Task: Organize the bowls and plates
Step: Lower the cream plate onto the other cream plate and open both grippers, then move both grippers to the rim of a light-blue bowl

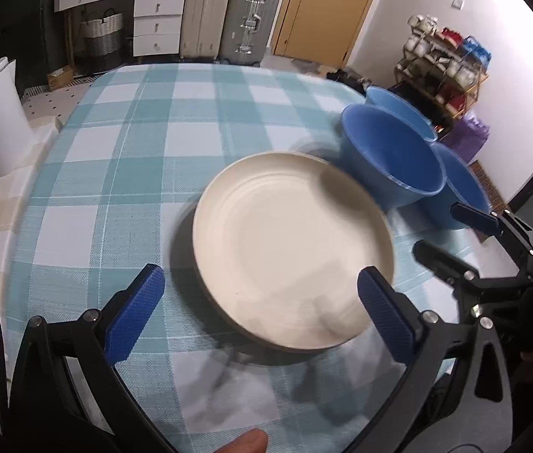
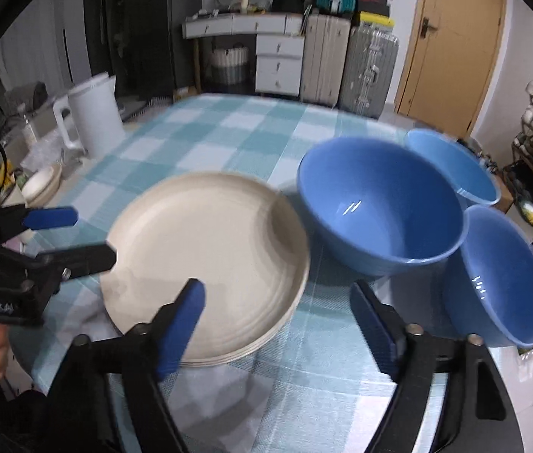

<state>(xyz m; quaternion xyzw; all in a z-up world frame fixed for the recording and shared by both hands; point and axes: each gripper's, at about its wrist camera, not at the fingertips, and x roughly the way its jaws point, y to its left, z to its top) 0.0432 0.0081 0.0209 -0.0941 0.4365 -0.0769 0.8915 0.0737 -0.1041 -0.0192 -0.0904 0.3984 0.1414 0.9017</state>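
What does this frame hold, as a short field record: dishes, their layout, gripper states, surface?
plates: stack of cream plates, near the table's front
bowls: three blue bowls, upright, clustered right of the plates
left gripper: open, hovering at the stack's near edge, holding nothing
right gripper: open, empty, between stack and bowls
surface: teal checked tablecloth
other: white kettle at the table's left edge
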